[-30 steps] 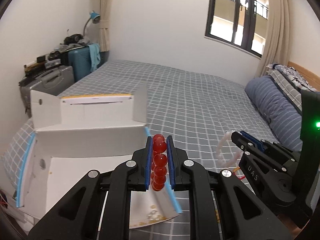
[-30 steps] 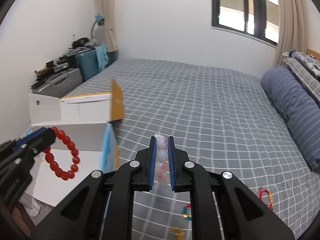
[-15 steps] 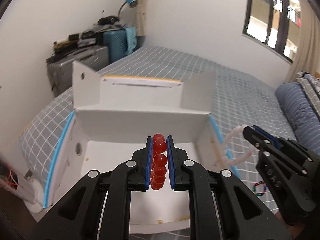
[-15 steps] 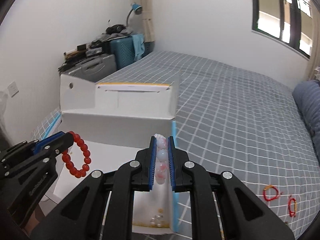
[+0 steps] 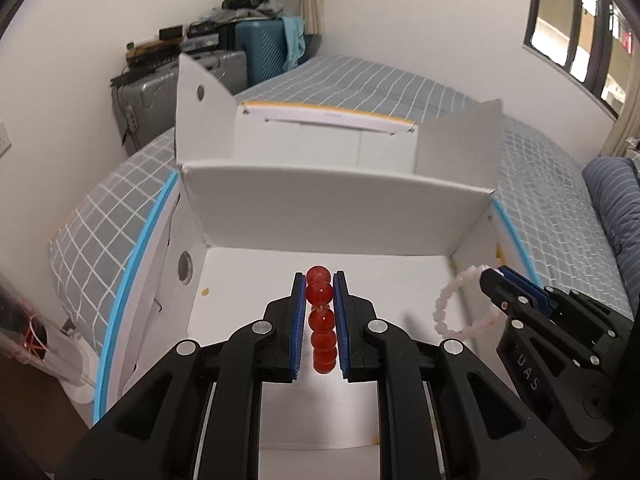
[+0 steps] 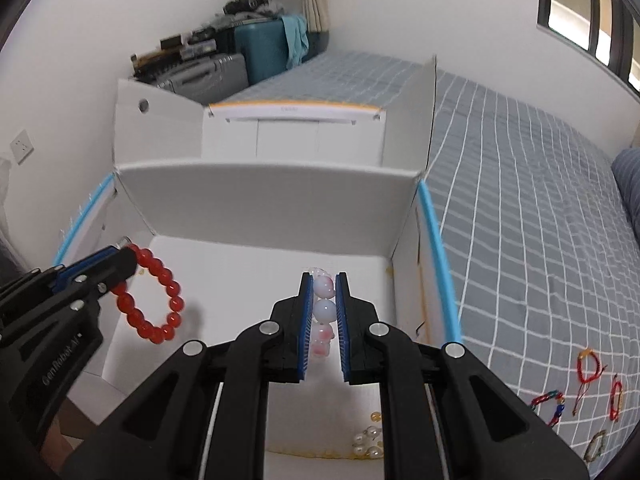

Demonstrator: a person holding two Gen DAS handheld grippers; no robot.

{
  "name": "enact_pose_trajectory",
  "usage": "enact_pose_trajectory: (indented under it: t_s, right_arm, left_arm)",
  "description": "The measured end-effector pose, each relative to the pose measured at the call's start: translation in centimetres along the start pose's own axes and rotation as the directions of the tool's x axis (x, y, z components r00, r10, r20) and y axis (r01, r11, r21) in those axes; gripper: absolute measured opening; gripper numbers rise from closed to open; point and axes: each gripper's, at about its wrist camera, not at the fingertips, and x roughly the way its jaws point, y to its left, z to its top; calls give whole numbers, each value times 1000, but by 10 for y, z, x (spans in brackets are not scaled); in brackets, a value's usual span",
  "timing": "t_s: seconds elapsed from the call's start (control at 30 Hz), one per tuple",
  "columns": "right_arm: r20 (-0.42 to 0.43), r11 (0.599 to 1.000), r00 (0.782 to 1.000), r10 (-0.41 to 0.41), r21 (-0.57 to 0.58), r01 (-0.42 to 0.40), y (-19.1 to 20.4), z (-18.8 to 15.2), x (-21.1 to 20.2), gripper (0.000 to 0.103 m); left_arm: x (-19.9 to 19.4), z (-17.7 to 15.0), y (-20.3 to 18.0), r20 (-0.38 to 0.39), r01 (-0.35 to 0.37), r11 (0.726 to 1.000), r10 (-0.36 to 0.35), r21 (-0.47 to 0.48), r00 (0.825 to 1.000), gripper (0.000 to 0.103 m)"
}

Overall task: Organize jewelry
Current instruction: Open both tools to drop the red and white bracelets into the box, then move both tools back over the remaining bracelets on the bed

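The left tool (image 5: 318, 280) was closed on a red bead bracelet (image 5: 320, 320), the beads stacked in a column between its blue-lined fingers. The right tool (image 6: 323, 280) was likewise closed on a pale pink-and-white bead bracelet (image 6: 323, 312). Both hung over the white floor of an open cardboard box (image 5: 332, 220), the red loop to the left and the pale loop to the right, apart from each other. A few loose pearl-like beads (image 6: 366, 440) lay at the box's near right corner. The box stood on a bed (image 6: 520, 200) with a grey checked cover, its flaps raised. On the cover to the right of the box lay several small string bracelets (image 6: 588, 368), well apart from it. Beyond the bed, suitcases (image 5: 256, 52) stood against the far wall.
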Motion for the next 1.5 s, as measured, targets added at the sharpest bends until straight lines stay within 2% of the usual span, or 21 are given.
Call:
enact_pose_trajectory:
  t_s: [0.23,0.43,0.47,0.53,0.67,0.7,0.73,0.87,0.97,1.03,1.23,1.5]
  right_arm:
    - [-51,1000,999,-11,-5,11,3,-9,18,11]
    - [-66,1000,998,-14,14,15,-3,-10,22,14]
    - [-64,1000,998,-10,11,10,-3,-10,21,17]
    - [-51,1000,999,-4,8,4,-4,-9,17,38]
    - [-14,1000,1000,-5,-1,5,-5,-7,4,49]
    - [1,1000,1000,-4,-4,4,-5,-6,0,59]
    - [29,1000,1000,-12,-6,12,-7,-6,-6,66]
    - [84,998,995,-54,-6,55,-17,-4,-21,74]
    - [108,998,992,-67,13,66,-28,-4,-29,85]
    - [136,996,987,-85,10,84,-33,-4,-34,93]
    - [158,992,979,-129,23,127,-58,-5,-49,95]
    - [186,979,961,-203,51,197,-119,-15,-76,95]
  left_arm:
    - [24,-6,7,-71,-6,1000,5,-11,997,13]
    - [30,-8,8,-76,-29,999,28,-18,997,16]
    - [28,-7,8,-70,-36,999,34,-18,997,16]
    - [25,-6,7,-66,-34,999,32,-20,997,26]
    - [18,-4,7,-46,-36,999,35,-28,998,40]
    - [15,-3,7,-38,-42,999,40,-34,998,48]
    - [13,-3,8,-29,-41,998,40,-42,999,53]
    - [1,-1,7,6,-49,997,50,-56,999,63]
    - [-8,0,1,33,-43,998,45,-53,998,72]
    - [-12,0,-4,53,-52,998,54,-46,997,82]
    - [-32,1,-31,104,-11,1000,12,-16,995,93]
    - [-54,1,-89,141,48,997,-57,67,988,97]
